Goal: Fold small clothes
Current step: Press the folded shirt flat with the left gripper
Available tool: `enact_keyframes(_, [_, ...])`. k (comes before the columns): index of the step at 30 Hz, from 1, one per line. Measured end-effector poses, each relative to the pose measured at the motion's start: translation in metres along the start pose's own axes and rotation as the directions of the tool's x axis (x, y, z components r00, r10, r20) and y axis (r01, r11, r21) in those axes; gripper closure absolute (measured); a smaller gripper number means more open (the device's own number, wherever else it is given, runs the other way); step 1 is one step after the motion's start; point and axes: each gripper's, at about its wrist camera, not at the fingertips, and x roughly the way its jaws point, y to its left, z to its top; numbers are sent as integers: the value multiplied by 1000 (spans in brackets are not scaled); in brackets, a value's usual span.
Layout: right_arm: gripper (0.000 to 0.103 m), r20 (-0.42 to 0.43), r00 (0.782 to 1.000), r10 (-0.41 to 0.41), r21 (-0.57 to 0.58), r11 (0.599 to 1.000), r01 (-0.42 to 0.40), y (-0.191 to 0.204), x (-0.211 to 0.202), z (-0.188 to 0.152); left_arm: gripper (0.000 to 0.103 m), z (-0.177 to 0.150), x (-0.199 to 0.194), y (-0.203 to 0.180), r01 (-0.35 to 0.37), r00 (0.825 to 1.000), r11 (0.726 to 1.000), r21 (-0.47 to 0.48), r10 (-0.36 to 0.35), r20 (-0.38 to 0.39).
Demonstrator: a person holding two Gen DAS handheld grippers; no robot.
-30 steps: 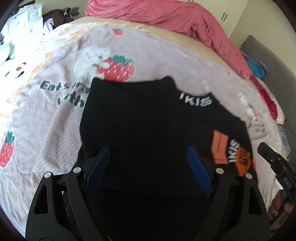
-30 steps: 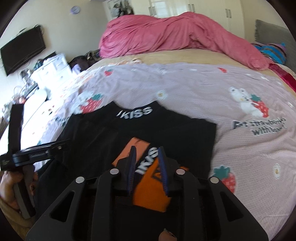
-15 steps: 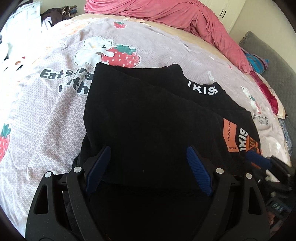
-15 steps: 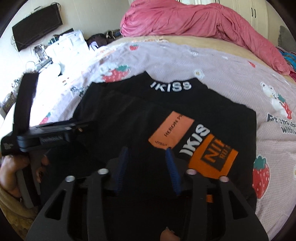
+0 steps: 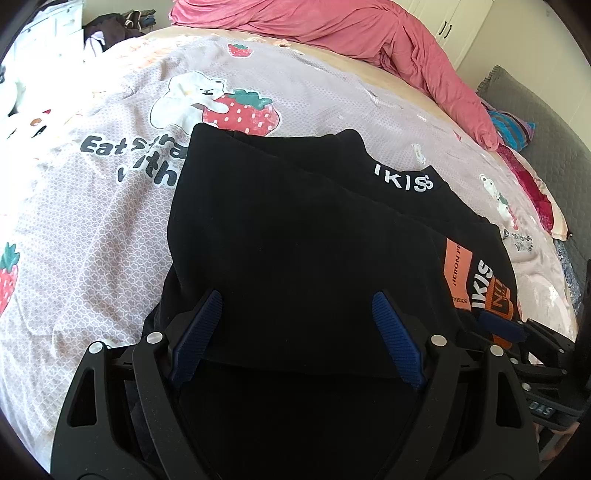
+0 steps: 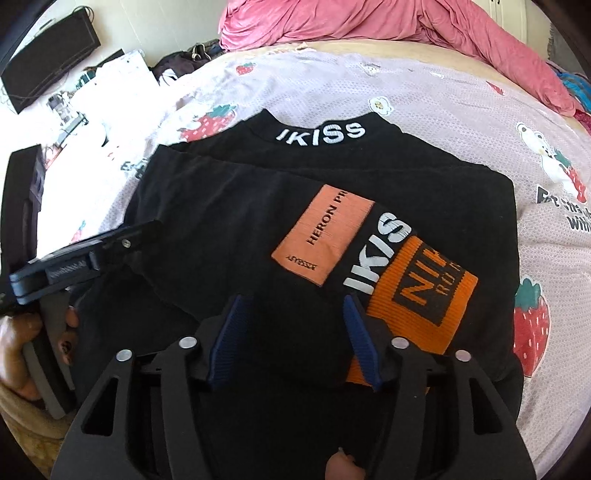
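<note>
Blue ribbed pads (image 5: 197, 334) of the left claw (image 5: 295, 336) stand spread wide, with nothing pinched between them; the near edge of the black garment (image 5: 295, 229) lies directly under and ahead of the gap. The right claw (image 6: 291, 339) is likewise spread, though less widely, and hovers over the garment's near hem, its right pad (image 6: 360, 341) just beside the orange knit cuff (image 6: 417, 291) lettered in black. In the left wrist view the right claw (image 5: 502, 328) shows at the garment's right edge, close to that cuff; in the right wrist view the left claw (image 6: 122, 243) reaches in from the left over the garment's left side, a hand (image 6: 22, 343) gripping its handle.

The garment lies folded on the bed, a sleeve laid across the body, its collar (image 6: 321, 134) marked "IKISS" pointing away from both claws. An orange patch (image 6: 321, 236) reading "HERON" sits on the folded sleeve. Beneath it spreads a lilac bedspread (image 5: 92, 229) printed with strawberries and bears. A rumpled pink duvet (image 5: 351, 33) is heaped well apart at the far side of the bed.
</note>
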Motion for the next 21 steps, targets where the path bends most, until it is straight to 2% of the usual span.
enact_keyframes(9, [37,46,999,-10,2,1000,10,-3,-16,5,26,1,0,-3,-14,1000,1000,-1,14,0])
enact_keyframes(11, [32,55,998,-16,17,1000,15,-7,-19,6,25,2,0,-3,-14,1000,1000,-5,14,-1])
enact_keyframes(12, [26,58,998,-18,24,1000,17,-9,-19,6,25,2,-1,-3,-13,1000,1000,-9,13,0])
enact_keyframes(17, [22,74,997,-29,55,998,25,-17,-24,8,21,2,-5,-5,-13,1000,1000,-9,14,1])
enact_keyframes(21, [11,88,996,-27,75,997,20,-20,-29,9,14,4,-15,-4,1,1000,1000,-28,0,14])
